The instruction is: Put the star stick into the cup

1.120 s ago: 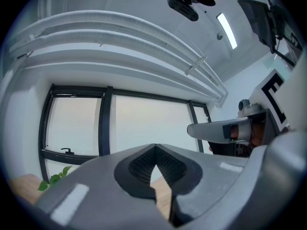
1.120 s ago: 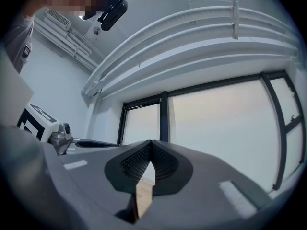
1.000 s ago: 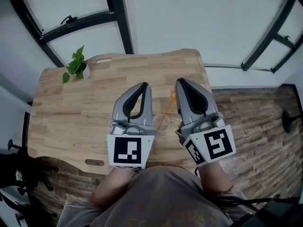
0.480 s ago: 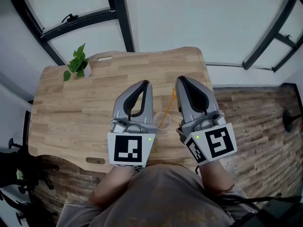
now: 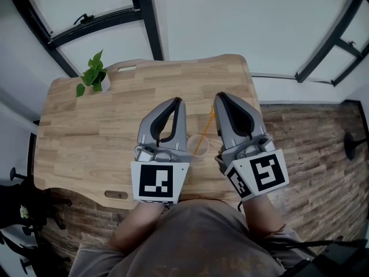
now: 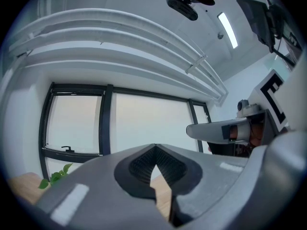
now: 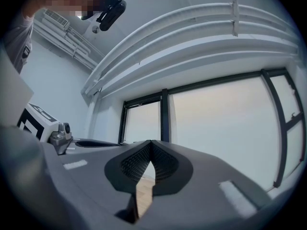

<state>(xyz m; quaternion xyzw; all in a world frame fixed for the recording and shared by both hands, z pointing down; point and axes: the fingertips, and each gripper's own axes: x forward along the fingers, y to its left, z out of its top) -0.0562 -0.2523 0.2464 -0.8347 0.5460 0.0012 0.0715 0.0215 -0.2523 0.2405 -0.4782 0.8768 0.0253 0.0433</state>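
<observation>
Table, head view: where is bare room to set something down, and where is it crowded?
Bare table lies between the plant and the left tool, and beyond both tools' tips. Crowded: the cup with the star stick, between it and the right tool.

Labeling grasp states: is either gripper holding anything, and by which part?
Nothing is held. The left gripper and right gripper are both shut and empty; the star stick stands in the cup between them.

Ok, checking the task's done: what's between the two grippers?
In the head view, the clear cup with the star stick leaning in it stands between the left gripper and the right gripper.
</observation>
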